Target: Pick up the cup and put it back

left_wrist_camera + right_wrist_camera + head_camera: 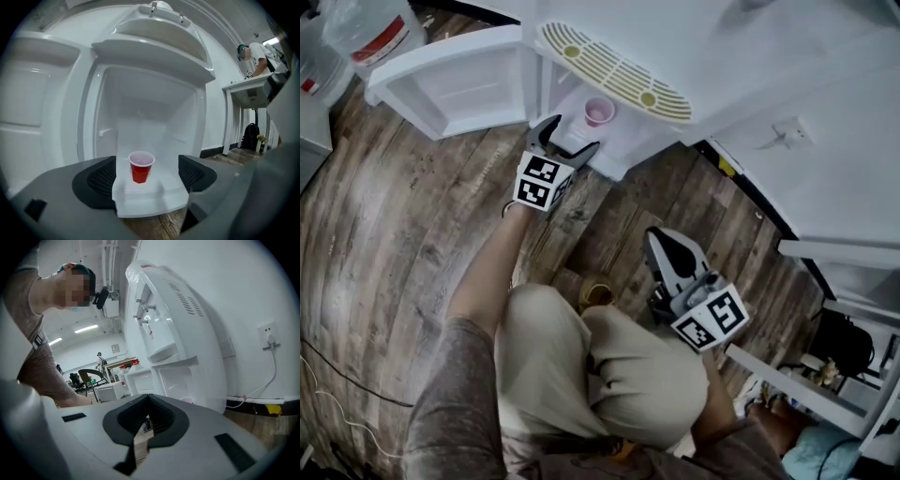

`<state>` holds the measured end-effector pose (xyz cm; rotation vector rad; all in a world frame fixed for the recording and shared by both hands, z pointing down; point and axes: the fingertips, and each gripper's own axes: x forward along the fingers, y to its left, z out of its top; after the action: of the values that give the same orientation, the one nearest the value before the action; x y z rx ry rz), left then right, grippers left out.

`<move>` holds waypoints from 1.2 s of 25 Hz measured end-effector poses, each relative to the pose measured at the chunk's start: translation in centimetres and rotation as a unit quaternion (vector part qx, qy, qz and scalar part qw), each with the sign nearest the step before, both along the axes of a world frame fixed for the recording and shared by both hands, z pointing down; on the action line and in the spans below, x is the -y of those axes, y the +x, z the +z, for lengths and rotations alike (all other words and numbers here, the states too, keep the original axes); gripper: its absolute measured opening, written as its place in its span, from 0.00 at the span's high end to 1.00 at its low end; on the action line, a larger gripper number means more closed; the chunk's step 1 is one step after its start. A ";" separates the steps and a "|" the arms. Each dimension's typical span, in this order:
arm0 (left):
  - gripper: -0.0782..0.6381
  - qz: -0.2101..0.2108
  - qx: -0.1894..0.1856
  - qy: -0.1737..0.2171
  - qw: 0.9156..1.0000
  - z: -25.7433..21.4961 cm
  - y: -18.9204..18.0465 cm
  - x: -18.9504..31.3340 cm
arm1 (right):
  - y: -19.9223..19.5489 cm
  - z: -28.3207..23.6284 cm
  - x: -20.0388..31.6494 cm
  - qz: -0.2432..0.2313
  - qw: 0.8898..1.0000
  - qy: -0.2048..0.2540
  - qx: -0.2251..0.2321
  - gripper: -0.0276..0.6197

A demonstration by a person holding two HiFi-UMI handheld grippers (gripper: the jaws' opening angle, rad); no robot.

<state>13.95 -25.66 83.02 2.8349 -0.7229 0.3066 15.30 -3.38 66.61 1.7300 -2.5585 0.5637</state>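
A red plastic cup [599, 112] stands upright on the white shelf [150, 199] inside the water dispenser's [619, 70] open lower compartment. In the left gripper view the cup [141, 167] sits centred ahead, just beyond the pads, touching neither. My left gripper [570, 141] is open at the compartment's mouth, jaws spread wide [146, 177]. My right gripper [659, 240] is shut with nothing in it, held low over the floor by the person's knee. In the right gripper view, its jaws [148, 420] meet, and the cup's rim [187, 400] barely shows past them.
The compartment door [450, 84] is swung open to the left. Plastic water bottles [375, 33] stand at the far left. A wall socket [789, 131] with a cable is on the right wall. A white table [248, 91] and another person stand further off. The floor is wood planks [403, 216].
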 end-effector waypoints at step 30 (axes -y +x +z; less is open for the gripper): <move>0.38 -0.030 0.063 -0.024 0.997 7.6 8.1 5.8 | 0.8 2.4 -0.9 -0.002 1.000 -0.024 0.008 0.95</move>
<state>22.09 -31.47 90.59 2.7629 -0.8112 0.4895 16.12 -2.50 68.99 1.7132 -2.5357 0.6374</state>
